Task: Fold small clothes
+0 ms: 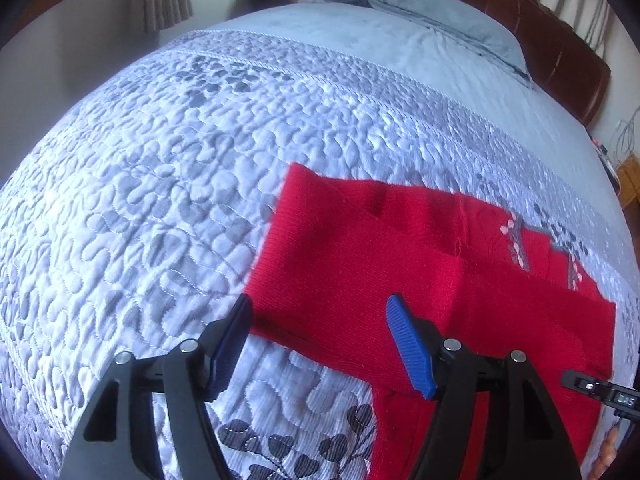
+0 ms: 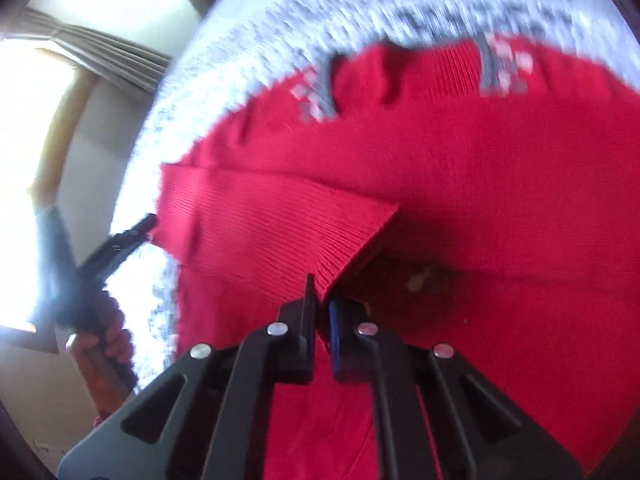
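one red knitted sweater (image 1: 360,264) lies on one grey quilted bedspread (image 1: 160,184); the left gripper (image 1: 320,308) gapes empty, the right gripper (image 2: 322,292) pinches its folded edge.

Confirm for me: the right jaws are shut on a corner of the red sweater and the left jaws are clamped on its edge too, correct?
Not quite. The left gripper has its jaws open, clamping nothing, above the red sweater edge, as the left wrist view shows. The right gripper is indeed shut on a sweater corner.
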The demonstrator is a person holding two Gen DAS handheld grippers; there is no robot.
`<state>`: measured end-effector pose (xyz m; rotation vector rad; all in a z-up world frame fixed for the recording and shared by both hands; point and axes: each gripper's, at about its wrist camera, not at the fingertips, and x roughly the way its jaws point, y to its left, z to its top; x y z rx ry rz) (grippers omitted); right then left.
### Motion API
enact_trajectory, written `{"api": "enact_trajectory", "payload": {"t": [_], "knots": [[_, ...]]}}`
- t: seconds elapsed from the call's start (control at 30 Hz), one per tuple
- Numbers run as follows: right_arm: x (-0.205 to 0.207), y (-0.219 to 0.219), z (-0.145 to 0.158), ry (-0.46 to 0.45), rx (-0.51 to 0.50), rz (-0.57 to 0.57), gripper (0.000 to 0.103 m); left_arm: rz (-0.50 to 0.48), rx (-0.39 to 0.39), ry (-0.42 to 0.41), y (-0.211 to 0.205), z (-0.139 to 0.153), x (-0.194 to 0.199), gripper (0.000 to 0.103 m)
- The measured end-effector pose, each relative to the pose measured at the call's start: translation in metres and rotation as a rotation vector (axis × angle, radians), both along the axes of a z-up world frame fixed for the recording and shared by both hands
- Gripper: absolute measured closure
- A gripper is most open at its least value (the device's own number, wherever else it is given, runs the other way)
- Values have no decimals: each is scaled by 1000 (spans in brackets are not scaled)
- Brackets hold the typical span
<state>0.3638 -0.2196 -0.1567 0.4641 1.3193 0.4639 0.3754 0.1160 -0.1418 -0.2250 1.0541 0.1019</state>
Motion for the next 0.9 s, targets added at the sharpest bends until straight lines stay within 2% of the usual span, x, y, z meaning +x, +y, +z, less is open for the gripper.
{"api": "enact_trajectory", "payload": {"t": [0.1, 0.17, 0.3, 0.47, 0.53, 0.6, 0.67, 0.73, 0.87, 0.9], "knots": [[6, -10, 38, -68, -21, 3, 99, 34, -5, -26, 9, 7, -2, 33], [7, -30, 63, -118, -88, -2, 99, 37, 2, -29, 9, 8, -2, 33], [9, -79, 78, -132, -190, -67, 99, 9, 26, -11, -2, 0, -1, 33], [4, -131, 56, -92, -283, -163, 99, -53, 94, 14, -27, -13, 1, 33], [4, -147, 36, -61, -316, -194, 99, -68, 122, 24, -35, -17, 2, 33], [5, -156, 13, -17, -304, -196, 98, -84, 139, 37, -41, -23, 3, 33], [6, -161, 0, 8, -304, -198, 89, -90, 170, 50, -44, -30, 4, 32], [5, -166, -6, 13, -287, -210, 74, -90, 182, 56, -44, -34, 4, 30], [11, -179, -5, 24, -161, -267, 54, -86, 181, 52, -43, -33, 5, 29], [14, -186, -7, 34, -121, -292, 53, -88, 186, 52, -44, -32, 4, 29]]}}
